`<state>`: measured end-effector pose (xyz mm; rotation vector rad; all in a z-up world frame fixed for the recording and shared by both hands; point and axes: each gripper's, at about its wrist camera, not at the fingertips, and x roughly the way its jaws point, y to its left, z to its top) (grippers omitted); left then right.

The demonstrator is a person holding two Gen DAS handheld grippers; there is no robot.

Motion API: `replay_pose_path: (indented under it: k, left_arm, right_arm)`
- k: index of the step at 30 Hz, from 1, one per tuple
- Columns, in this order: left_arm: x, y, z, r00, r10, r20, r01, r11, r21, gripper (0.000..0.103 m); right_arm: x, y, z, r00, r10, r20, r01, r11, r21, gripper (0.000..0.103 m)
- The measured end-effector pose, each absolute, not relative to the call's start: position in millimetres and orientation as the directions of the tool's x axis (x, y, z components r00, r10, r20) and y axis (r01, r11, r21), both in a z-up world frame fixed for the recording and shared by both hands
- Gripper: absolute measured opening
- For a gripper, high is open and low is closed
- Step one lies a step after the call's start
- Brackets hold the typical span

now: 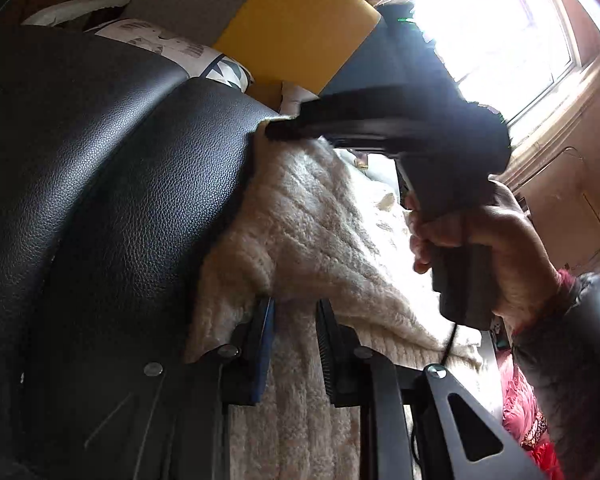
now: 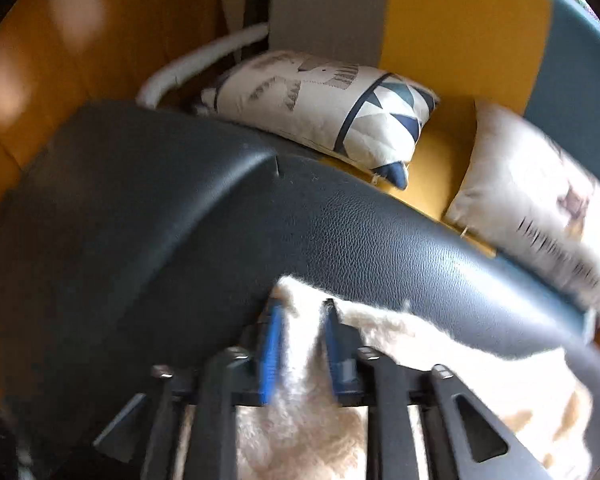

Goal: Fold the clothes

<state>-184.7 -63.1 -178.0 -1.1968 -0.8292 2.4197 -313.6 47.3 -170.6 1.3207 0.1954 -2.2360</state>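
Cream sweater (image 1: 300,216) against black cushion (image 1: 120,184)

Fuzzy cream knit sweater (image 1: 308,216) on grainy blk leather seat (image 1: 140,184).

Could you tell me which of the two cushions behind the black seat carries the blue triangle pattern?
It is the left cushion, lying just behind the black leather seat; its end shows dark blue and teal triangles. The right cushion is cream with blurred brownish markings and no triangles.
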Motion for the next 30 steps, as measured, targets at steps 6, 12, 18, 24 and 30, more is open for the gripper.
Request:
replay_pose_path:
  k: [6, 12, 18, 24, 30]
  left_arm:
    - [-182.2, -79.5, -142.7, -0.686, 0.489, -0.539, -0.057, -0.774, -0.631, 0.023]
    - [-210.9, -71.8, -151.7, -0.656, 0.411, -0.633, -0.012, -0.844, -0.536, 0.025]
    - [-213.3, -61.4, -174.1, -0.605, 0.314, -0.731, 0.033, -0.908, -0.418, 0.026]
    - [-207.1, -61.7, -168.2, -0.600, 0.304, -0.740, 0.034, -0.914, -0.403, 0.026]
    - [-154.6, -90.4, -144.8, -0.620, 0.364, -0.695, 0.032, -0.874, -0.486, 0.032]
  right_arm:
    - [-277.2, 120.7, -127.3, -0.442, -0.481, -0.757, 0.427, -0.855, 0.294, 0.042]
    - [-241.4, 171.5, -161.8, -0.422, -0.360, -0.832, 0.318, -0.918, 0.236, 0.042]
    - [-230.4, 216.6, -191.3, -0.490, -0.278, -0.826, 0.191, -0.959, 0.209, 0.040]
    - [-156.8, 266.3, -180.9, -0.519, -0.337, -0.785, 0.110, -0.938, 0.330, 0.043]
    - [-68.7, 325.0, -168.8, -0.549, -0.395, -0.737, 0.030, -0.890, 0.455, 0.076]
